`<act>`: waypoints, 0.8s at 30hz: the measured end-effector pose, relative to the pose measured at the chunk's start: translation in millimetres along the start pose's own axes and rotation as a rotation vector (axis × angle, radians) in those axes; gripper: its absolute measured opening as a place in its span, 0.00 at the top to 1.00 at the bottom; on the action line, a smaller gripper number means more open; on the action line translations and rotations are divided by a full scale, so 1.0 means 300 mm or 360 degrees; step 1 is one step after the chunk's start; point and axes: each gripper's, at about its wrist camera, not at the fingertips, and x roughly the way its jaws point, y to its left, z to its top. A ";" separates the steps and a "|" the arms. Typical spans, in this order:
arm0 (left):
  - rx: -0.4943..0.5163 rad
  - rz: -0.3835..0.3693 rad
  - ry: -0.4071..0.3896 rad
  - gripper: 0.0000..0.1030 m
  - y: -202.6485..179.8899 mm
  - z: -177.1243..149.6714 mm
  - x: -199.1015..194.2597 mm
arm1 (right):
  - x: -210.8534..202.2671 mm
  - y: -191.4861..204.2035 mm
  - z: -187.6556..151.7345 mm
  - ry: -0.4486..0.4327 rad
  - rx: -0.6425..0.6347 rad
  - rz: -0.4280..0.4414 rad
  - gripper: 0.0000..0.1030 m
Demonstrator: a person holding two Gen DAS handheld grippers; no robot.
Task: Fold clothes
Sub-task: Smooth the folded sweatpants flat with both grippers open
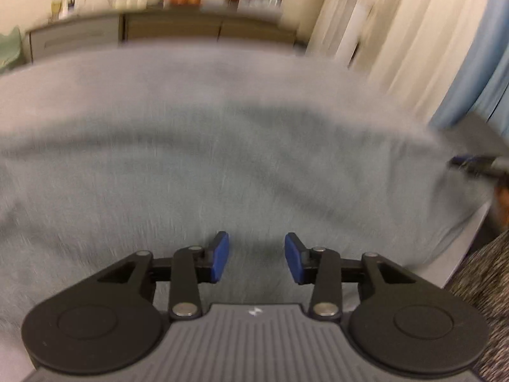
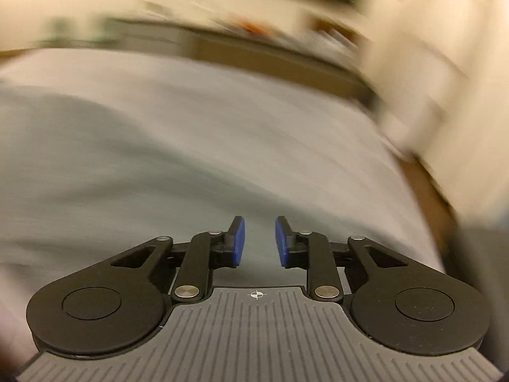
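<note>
Left gripper (image 1: 256,256) is hanging part open, nothing between the pads. Right gripper (image 2: 260,242) is standing narrower, also empty. The grey-green garment (image 1: 222,165) is lying spread on the bed just beyond both. Likely light, limp, sliding easily; pinching a hem or corner looks best. Blur is hiding edges and seams; the shelves (image 1: 165,0) behind are unreadable.

Both tongs look the same: left tongs (image 1: 257,256) and right tongs (image 2: 257,242) have blue pads on black linkage arms with silver rivets, round black discs and a ribbed grey body.
</note>
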 end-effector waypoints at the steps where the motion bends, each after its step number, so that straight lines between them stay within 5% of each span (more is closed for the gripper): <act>1: 0.0037 0.0039 0.0022 0.64 -0.006 -0.010 0.017 | 0.040 -0.079 -0.028 0.0091 0.0106 -0.0085 0.76; 3: 0.0077 0.0085 0.0060 0.66 -0.023 -0.001 0.012 | 0.118 -0.233 -0.085 0.0269 0.0316 -0.0254 0.83; 7: 0.0052 -0.0029 -0.0090 0.63 -0.037 0.003 -0.033 | 0.042 -0.261 -0.115 0.0094 0.0320 -0.0336 0.78; 9: 0.0058 0.0055 0.0018 0.65 -0.033 -0.008 0.013 | -0.006 -0.218 -0.120 -0.0027 0.0248 -0.0195 0.70; 12: 0.0065 0.0069 0.0019 0.65 -0.009 -0.013 -0.002 | 0.070 -0.193 -0.135 0.0128 0.0138 -0.0174 0.49; 14: 0.0006 0.0100 -0.0129 0.64 0.049 0.001 -0.094 | 0.099 -0.205 -0.110 0.0167 0.0139 -0.0272 0.51; 16: -0.0162 0.0212 -0.0219 0.64 0.192 0.028 -0.176 | 0.080 -0.183 -0.107 0.0101 0.0110 -0.0369 0.57; 18: -0.0392 0.0373 -0.0246 0.65 0.372 0.043 -0.236 | 0.030 -0.137 -0.091 -0.0069 0.0053 -0.0277 0.55; 20: -0.0626 0.0540 -0.0226 0.65 0.553 0.046 -0.268 | 0.059 -0.114 -0.090 -0.0015 0.0032 -0.0184 0.52; 24: -0.0910 0.0737 -0.0166 0.66 0.770 0.035 -0.254 | 0.125 -0.157 -0.098 0.0113 0.0124 -0.0229 0.44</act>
